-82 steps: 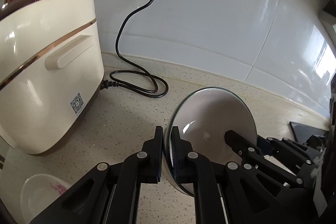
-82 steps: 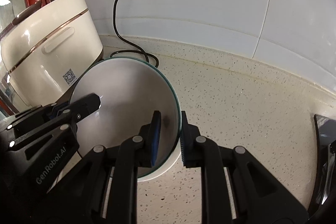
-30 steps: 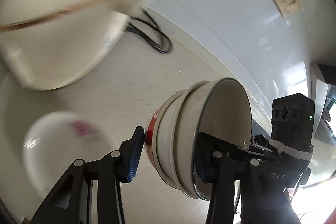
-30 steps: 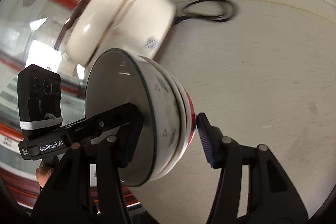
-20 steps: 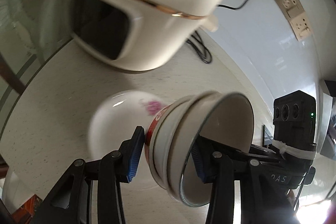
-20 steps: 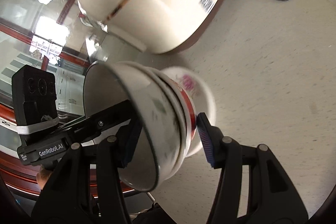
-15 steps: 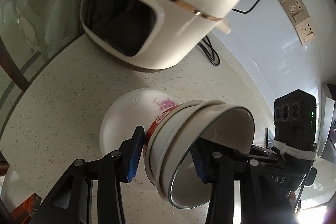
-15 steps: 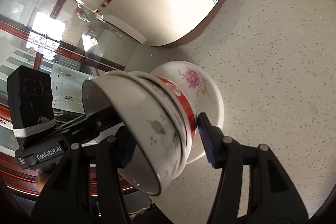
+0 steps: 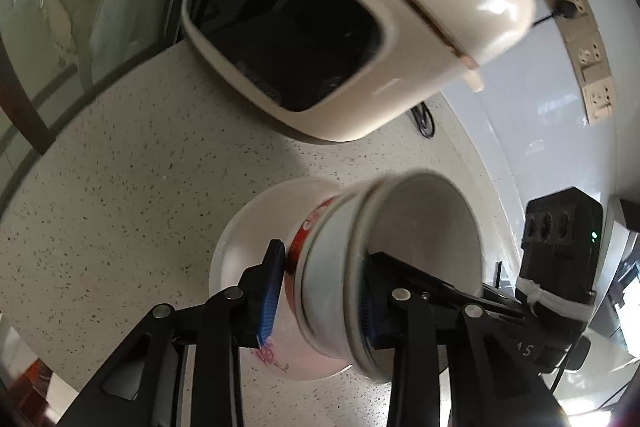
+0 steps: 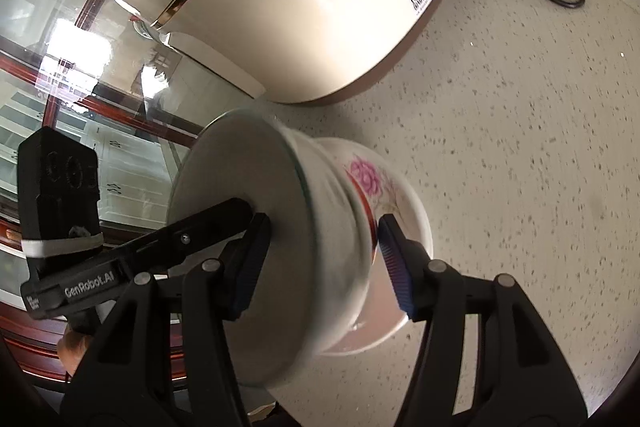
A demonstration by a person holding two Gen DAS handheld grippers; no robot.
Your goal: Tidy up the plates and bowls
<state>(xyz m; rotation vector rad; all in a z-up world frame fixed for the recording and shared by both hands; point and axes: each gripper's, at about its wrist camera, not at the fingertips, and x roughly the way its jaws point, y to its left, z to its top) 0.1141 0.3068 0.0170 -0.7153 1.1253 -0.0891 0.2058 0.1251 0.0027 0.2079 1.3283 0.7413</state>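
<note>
**Left wrist, right wrist: stack going onto the plate**

Left wrist view: my left gripper (image 9: 320, 291) pinches the bowl stack (image 9: 352, 279) across its depth, one pad on the red-banded base, the other inside the top bowl's rim. The stack lies tilted, mouth toward my right, and hangs over the flowered plate (image 9: 240, 247) on the counter (image 9: 120, 187). The rice cooker (image 9: 360, 7) sits just beyond. I cannot tell whether the base touches the plate.

Right wrist view: my right gripper (image 10: 324, 263) clamps the same stack (image 10: 320, 247) from the other side, one finger inside the bowl, the other against the base near the red band. The plate (image 10: 416, 223) lies directly behind the base, its pink flower showing. The left gripper's finger (image 10: 200, 227) reaches into the bowl beside mine.

I judge this to be the placing step: bowls onto the plate. Next I need to turn the stack upright, base down, centre it on the plate, lower gently, then spread both grippers without dragging the rims.
</note>
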